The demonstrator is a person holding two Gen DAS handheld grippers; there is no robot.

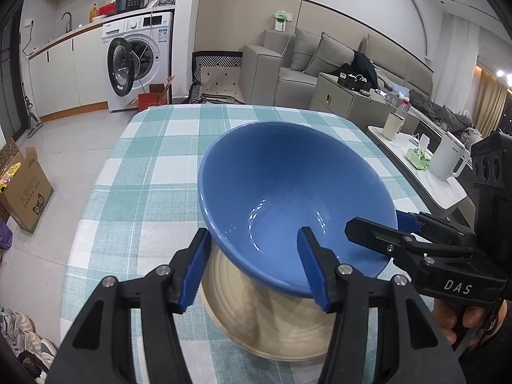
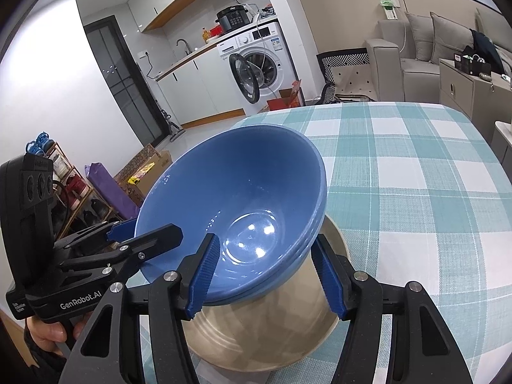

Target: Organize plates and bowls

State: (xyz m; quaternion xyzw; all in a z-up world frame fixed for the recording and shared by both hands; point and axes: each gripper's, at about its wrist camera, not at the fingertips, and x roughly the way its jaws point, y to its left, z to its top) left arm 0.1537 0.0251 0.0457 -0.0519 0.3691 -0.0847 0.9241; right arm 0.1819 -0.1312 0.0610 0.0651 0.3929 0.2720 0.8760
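A blue bowl sits tilted above a beige bowl on a table covered by a teal-and-white checked tablecloth, near the table's near edge, as two handheld grippers flank it from either side. In the right wrist view the blue bowl appears to be two nested blue bowls, a second rim showing just under the upper one, and they rest in the mouth of the beige bowl.

The left gripper stands wide open, its left blue pad outside the blue bowl's wall and its right pad inside the bowl; whether either pad touches the glaze cannot be told. The right gripper is likewise spread wide, its left pad inside the blue bowl and its right pad outside, just beside the beige bowl's rim. Each gripper also shows in the other's camera: the right gripper reaches over the blue bowl's right rim, with one black finger above the rim and a blue pad behind it, and the left gripper does the same at the left rim.

Behind the table stand a white washing machine with its door open, a grey sofa, and a side table carrying a white kettle. A cardboard box sits on the floor.
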